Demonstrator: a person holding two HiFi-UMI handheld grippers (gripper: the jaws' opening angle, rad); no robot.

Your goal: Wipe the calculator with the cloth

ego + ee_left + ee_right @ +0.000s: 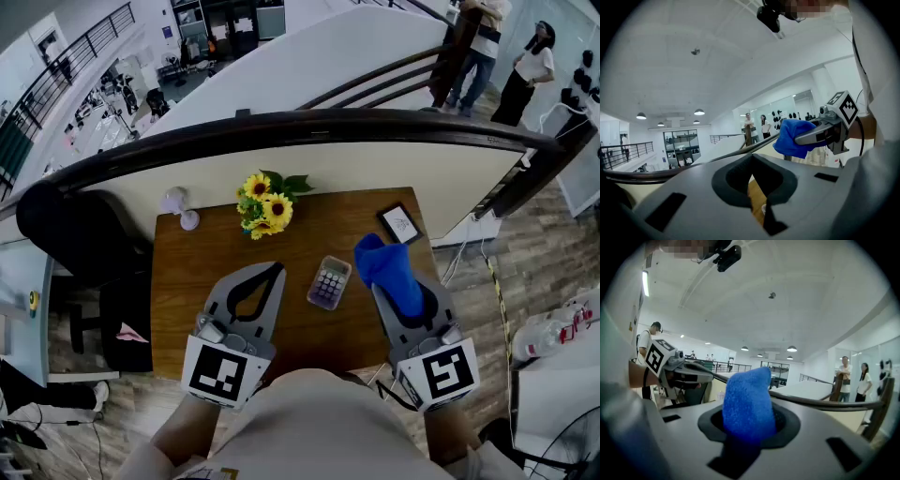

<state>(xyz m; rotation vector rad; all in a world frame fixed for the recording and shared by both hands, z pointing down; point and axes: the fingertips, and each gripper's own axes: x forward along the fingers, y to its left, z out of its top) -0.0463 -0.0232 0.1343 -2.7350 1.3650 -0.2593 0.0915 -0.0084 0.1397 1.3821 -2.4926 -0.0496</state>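
While right gripper (401, 292) clamps cloth (385, 262) | left gripper (270, 275) closed | calculator (329, 282) between

left gripper (752, 159) closed, right gripper (806, 136) clamping cloth (787, 138)

The brown wooden worktop (187, 309) stands against a cream parapet (375, 169) topped by a curved dark handrail (281, 127). A black office chair (66, 234) is just beside its left edge, and grey wood-plank floor (539, 244) lies to its right. Beyond the rail a broad white slope (309, 56) runs away from the worktop; a dark metal balustrade (66, 70) lines the far left, and two people (483, 42) stand by the rail at the upper right. Overhead is a plain white ceiling (797, 296) with lit round lamps (791, 348).
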